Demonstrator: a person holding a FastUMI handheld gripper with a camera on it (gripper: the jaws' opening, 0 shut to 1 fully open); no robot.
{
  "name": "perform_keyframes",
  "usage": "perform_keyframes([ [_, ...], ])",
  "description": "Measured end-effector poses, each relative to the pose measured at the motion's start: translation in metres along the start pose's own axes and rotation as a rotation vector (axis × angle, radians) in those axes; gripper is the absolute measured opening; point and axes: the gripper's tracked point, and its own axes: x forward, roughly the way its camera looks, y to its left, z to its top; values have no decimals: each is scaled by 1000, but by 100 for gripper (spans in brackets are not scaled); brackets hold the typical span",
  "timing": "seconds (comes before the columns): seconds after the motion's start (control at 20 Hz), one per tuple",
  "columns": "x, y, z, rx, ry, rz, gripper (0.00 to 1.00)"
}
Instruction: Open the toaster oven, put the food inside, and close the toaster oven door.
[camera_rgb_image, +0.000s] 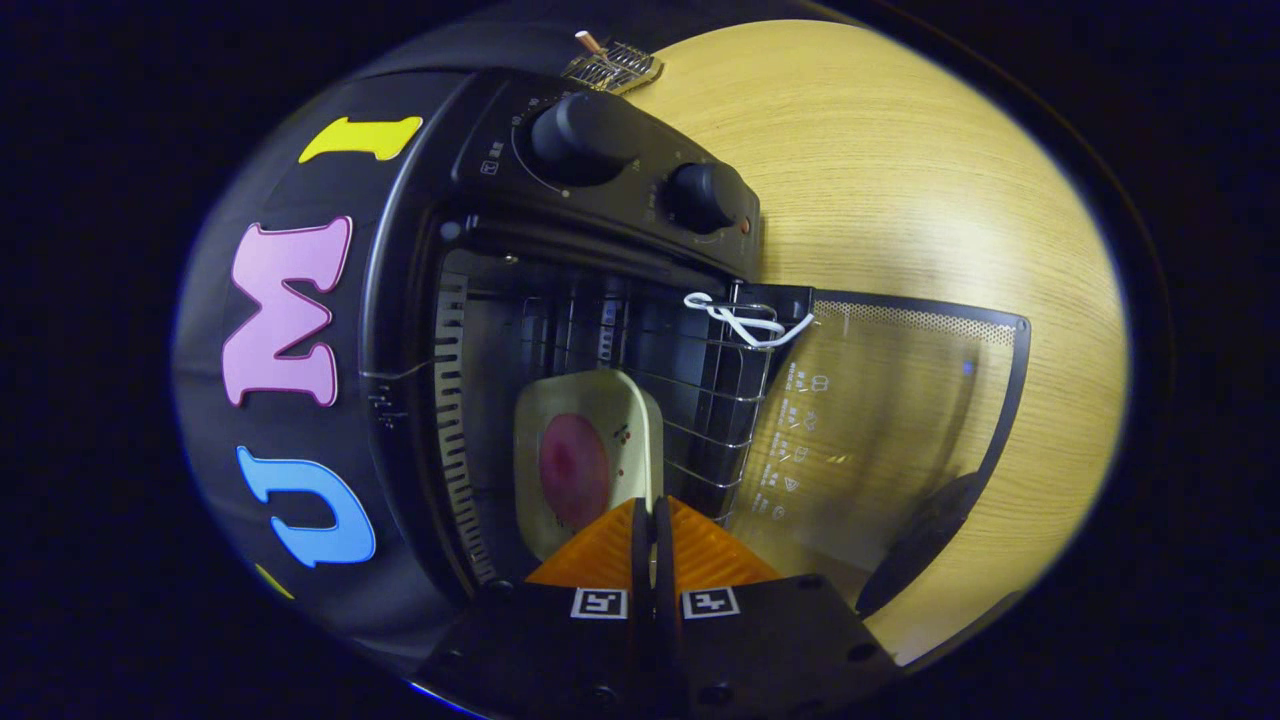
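Seemingly claw (652, 512) closed on plate (585, 455) rim, inside toaster oven (560, 300)

Toaster oven (560, 300): black, two round knobs on control panel, view rolled sideways. Door (880, 430): glass, perforated trim, dark handle, swung fully open flat over wooden table. Food (575, 470): reddish round piece on pale square plate, inside cavity on wire rack (725, 400).

Pale wood-grain table (900, 180) against black cloth wall (215, 300).
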Motion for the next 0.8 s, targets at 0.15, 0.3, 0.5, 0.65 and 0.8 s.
perform_keyframes([
  [0.15, 2, 1, -2, 32, -17, -7, 6],
  [0.3, 1, -1, -8, 75, 17, 2, 12],
  [0.5, -7, 0, -10, 38, 43, 37, 44],
  [0.65, -18, -10, -13, -34, 79, 46, 80],
  [0.8, -33, -19, -5, -136, 83, 51, 99],
])
